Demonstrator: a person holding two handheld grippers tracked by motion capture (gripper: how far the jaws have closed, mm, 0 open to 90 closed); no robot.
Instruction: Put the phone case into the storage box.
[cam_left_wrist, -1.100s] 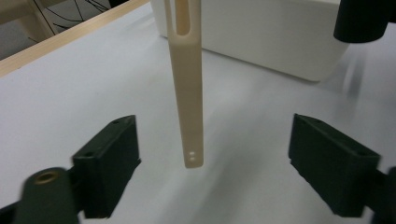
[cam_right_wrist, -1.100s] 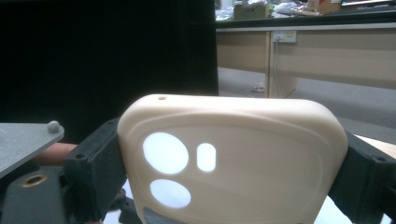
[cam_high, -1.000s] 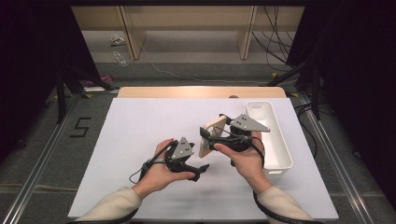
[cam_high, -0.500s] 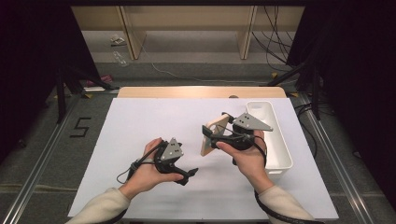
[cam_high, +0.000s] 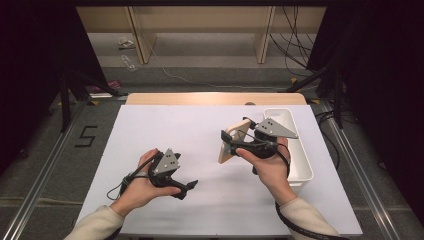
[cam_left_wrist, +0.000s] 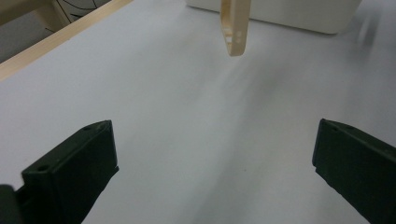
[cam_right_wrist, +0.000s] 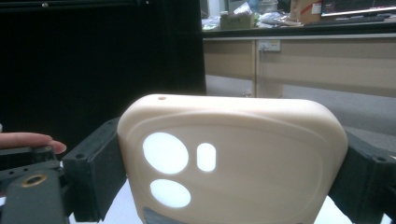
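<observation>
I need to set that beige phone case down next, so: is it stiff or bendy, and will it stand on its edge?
The phone case looks like a thin open shell with camera cut-outs, so it is probably light and somewhat flexible. The right gripper clamps it across its width without visible bowing. Seen edge-on it is narrow, so it would likely tip over.

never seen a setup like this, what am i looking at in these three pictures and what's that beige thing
A person at a table holds a hand-held gripper in each hand, a tool with two black jaws. The high view looks down from above. The other two views come from cameras riding on the grippers, looking along their jaws. The right hand-held gripper clamps a beige phone case by its sides, lifted off the white table; you can see its camera cutouts. The left hand-held gripper is empty with jaws wide apart, low over the table. A white tray sits at the right edge.
</observation>
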